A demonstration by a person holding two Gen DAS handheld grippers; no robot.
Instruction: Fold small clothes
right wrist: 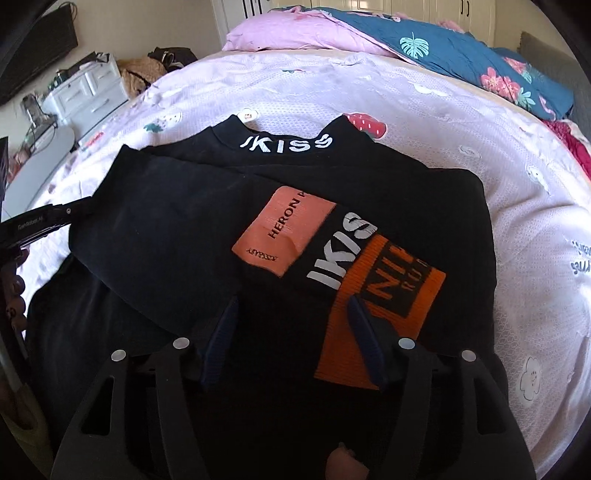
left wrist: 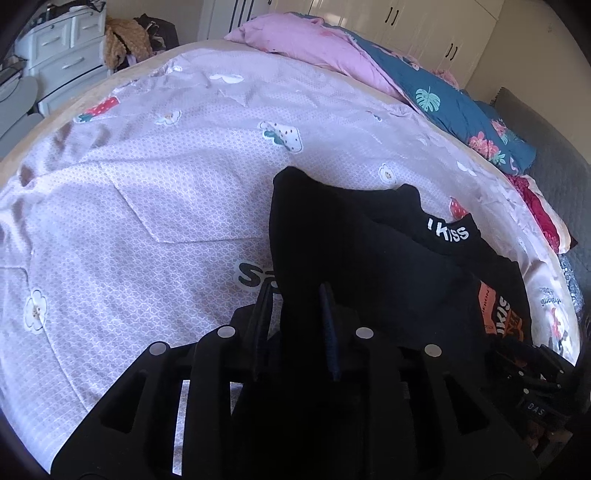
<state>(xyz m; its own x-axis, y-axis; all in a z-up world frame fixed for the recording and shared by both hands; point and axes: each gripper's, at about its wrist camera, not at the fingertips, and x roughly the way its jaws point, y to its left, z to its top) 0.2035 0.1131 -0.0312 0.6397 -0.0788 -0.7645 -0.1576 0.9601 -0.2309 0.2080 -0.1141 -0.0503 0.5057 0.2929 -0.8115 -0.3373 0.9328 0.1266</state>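
Left gripper (left wrist: 295, 295) first: its fingers (left wrist: 328, 314) sit close together, clamped on a fold of the black shirt (left wrist: 351, 240), and the dark cloth runs straight up between them and away ahead of the tool. Over on its right, the collar lettering shows white against the black, with an orange patch lower at that side. Out ahead and to its left lies the pale lilac bedsheet (left wrist: 147, 184), printed with flowers and strawberries.

Now the right gripper (right wrist: 291, 321), and those jaws stand well apart, hovering over the shirt (right wrist: 166, 229) with nothing pinched between them. Its right finger (right wrist: 364, 332) lies over the orange knitted band; the left one sits over plain black fabric. Directly ahead of it lies the orange label and the white print, then the collar beyond. Far ahead of both tools, a pink quilt (right wrist: 295, 33) and a blue floral cover (right wrist: 461, 48) are heaped at the bed's far edge.
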